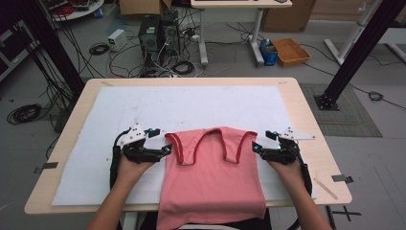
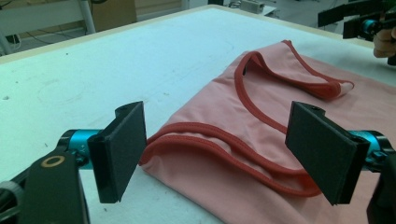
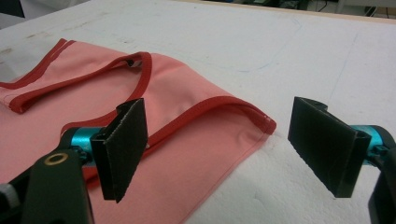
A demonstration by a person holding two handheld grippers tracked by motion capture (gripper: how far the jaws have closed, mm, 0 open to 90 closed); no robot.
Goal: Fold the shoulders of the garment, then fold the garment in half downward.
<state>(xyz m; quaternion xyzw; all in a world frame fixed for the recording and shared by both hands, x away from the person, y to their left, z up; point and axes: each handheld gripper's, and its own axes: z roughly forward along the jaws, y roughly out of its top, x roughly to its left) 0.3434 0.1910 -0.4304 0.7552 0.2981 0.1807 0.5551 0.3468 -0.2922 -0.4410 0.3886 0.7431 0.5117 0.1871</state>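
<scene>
The left forearm reaches in from the near edge, its hand level over the white mat (image 1: 95,143). The left gripper (image 1: 165,150) has its jaws spread wide at the left shoulder strap of the pink tank top (image 1: 210,177), holding nothing. The top lies flat at the near middle, hem over the table edge. The right gripper (image 1: 255,147), likewise spread and empty, sits at the right strap.

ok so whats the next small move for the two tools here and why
Probably ease both tools inward and close them on the pink sleeveless top: the left tool and right tool are open, flanking its red-trimmed armhole edges on the white mat, gripping nothing yet.
</scene>
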